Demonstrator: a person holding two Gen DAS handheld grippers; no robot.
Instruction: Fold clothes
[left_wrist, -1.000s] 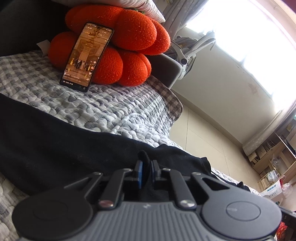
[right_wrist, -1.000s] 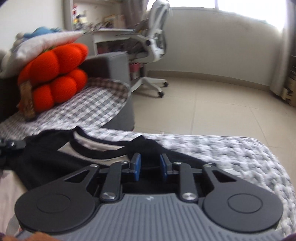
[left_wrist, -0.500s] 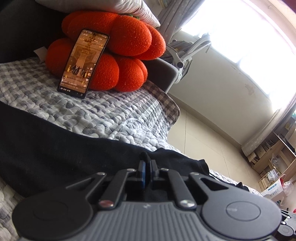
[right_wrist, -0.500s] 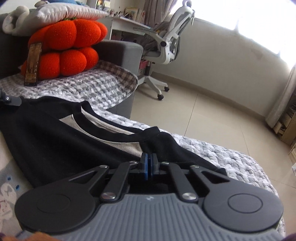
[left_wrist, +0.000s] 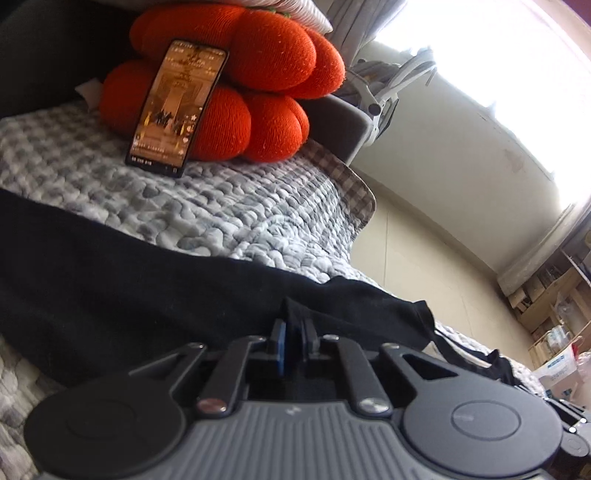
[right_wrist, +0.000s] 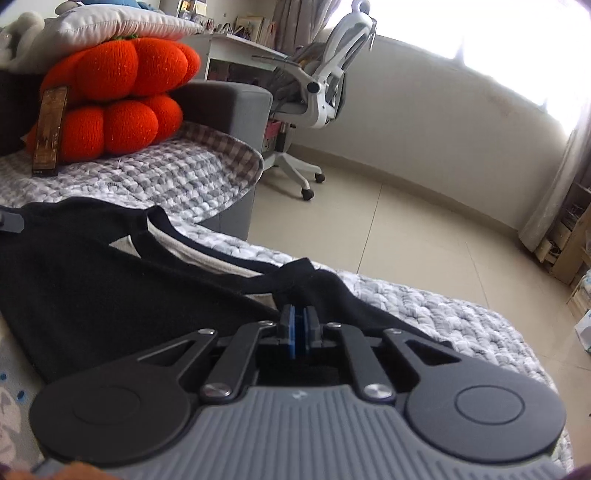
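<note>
A black garment (left_wrist: 122, 291) with a pale inner lining at its neck opening (right_wrist: 207, 258) lies spread over a grey-and-white quilted cover (left_wrist: 229, 214). My left gripper (left_wrist: 293, 334) is shut, with a fold of the black cloth pinched between its blue-padded fingers. At the garment's other shoulder my right gripper (right_wrist: 297, 325) is shut on the black fabric (right_wrist: 92, 291) too, its blue pads pressed together. A dark part of the left gripper shows at the left edge of the right wrist view.
Orange pumpkin-shaped cushions (left_wrist: 255, 74) sit at the back with a lit phone (left_wrist: 177, 107) leaning on them and a white pillow (right_wrist: 110, 27) on top. A white office chair (right_wrist: 321, 92) and desk stand beyond the grey sofa arm (right_wrist: 229, 103). Tiled floor (right_wrist: 424, 229) lies right.
My right gripper went from open to shut on the garment's shoulder, and that side has lifted. The left gripper stayed shut on the cloth and moved nearer to the cushions.
</note>
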